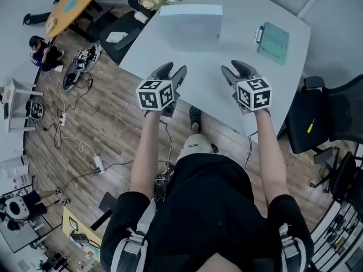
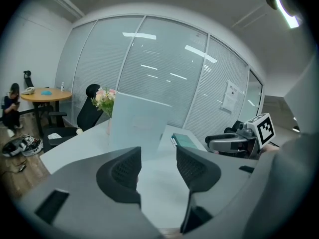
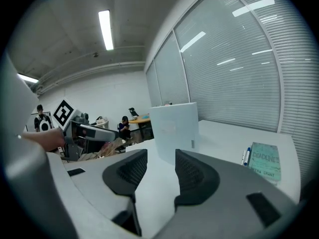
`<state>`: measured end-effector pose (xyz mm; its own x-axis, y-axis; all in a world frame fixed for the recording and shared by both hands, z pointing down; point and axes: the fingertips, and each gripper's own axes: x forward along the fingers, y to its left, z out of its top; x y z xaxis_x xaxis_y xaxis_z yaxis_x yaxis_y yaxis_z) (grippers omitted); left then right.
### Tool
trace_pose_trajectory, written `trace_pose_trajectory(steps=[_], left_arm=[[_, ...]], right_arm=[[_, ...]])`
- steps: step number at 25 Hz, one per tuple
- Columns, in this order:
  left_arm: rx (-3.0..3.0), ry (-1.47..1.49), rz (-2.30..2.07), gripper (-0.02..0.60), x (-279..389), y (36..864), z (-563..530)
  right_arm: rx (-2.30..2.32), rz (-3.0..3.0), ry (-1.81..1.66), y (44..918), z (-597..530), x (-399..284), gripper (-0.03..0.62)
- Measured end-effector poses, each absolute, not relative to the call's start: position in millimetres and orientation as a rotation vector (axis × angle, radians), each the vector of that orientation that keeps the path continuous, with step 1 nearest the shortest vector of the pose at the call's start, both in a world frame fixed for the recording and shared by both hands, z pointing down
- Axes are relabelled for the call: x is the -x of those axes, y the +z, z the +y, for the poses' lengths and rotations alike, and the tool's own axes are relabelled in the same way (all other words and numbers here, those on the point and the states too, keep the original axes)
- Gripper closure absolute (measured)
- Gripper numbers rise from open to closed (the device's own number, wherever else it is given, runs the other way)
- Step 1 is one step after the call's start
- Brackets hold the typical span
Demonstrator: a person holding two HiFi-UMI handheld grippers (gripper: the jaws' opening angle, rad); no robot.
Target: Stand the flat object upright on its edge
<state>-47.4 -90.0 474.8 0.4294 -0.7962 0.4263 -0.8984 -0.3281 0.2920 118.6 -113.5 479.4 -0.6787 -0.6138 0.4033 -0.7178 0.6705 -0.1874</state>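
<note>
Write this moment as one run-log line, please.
flat white object: upright on table | left gripper: open, empty | right gripper: open, empty | both apart from object

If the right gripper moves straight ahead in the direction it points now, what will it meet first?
Probably the upright white panel, seen straight beyond the open, empty jaws of the right gripper. Bare table lies between them, so the gripper might graze that first; the depth is unclear.
</note>
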Motion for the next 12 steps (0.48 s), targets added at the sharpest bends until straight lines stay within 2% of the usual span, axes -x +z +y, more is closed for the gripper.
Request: trace_pose_trajectory(steps=[5, 12], left_arm=[[-2.19, 0.264, -1.413, 0.354, 13.9, 485.9, -13.9], [-2.259, 0.187, -1.425, 0.41, -19.2, 460.1, 44.1]], right_arm=[[-1.031, -2.574, 0.502, 493.0, -45.4, -137.9, 0.416], [-1.056, -2.629, 0.47, 467.0, 15.2, -154.6, 0.445]])
